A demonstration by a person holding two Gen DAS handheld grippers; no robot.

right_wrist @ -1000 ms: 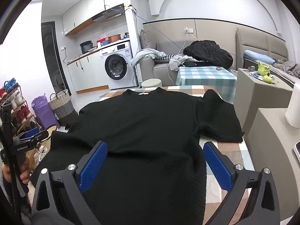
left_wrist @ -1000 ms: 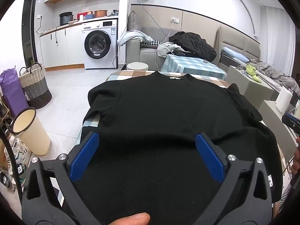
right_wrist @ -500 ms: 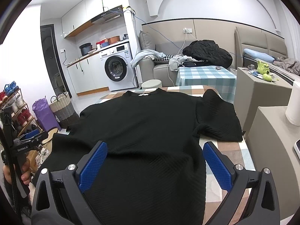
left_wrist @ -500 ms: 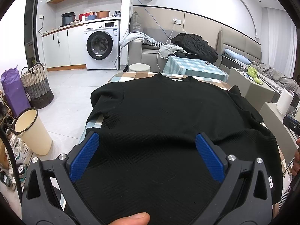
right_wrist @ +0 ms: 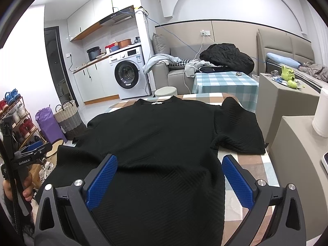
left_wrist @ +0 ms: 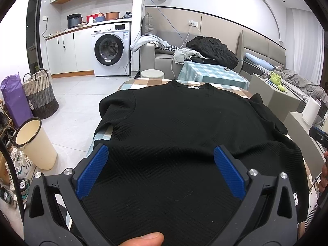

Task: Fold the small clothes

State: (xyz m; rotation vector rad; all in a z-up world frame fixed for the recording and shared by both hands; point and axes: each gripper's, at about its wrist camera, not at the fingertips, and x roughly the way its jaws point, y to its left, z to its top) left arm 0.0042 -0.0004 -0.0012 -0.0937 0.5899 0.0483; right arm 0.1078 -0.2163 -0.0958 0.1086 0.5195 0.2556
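A black short-sleeved knit top [left_wrist: 176, 127] lies flat on a checked table [left_wrist: 141, 83], collar at the far end. It also shows in the right wrist view [right_wrist: 160, 135], its right sleeve [right_wrist: 237, 127] spread on the table. My left gripper [left_wrist: 161, 172] is open and empty above the hem's left part, blue pads wide apart. My right gripper [right_wrist: 169, 182] is open and empty above the hem's right part. The hem nearest me is hidden under the gripper bodies.
A cream bin [left_wrist: 34, 141] and a woven basket [left_wrist: 40, 94] stand on the floor at left. Grey side cabinets [right_wrist: 287, 106] and a white paper roll [right_wrist: 321, 114] stand at right. A second checked table [right_wrist: 223, 82], sofa and washing machine [left_wrist: 111, 49] lie beyond.
Both views have tilted a little, so the top sits slightly lower in frame. The top has not moved and both grippers stay open.
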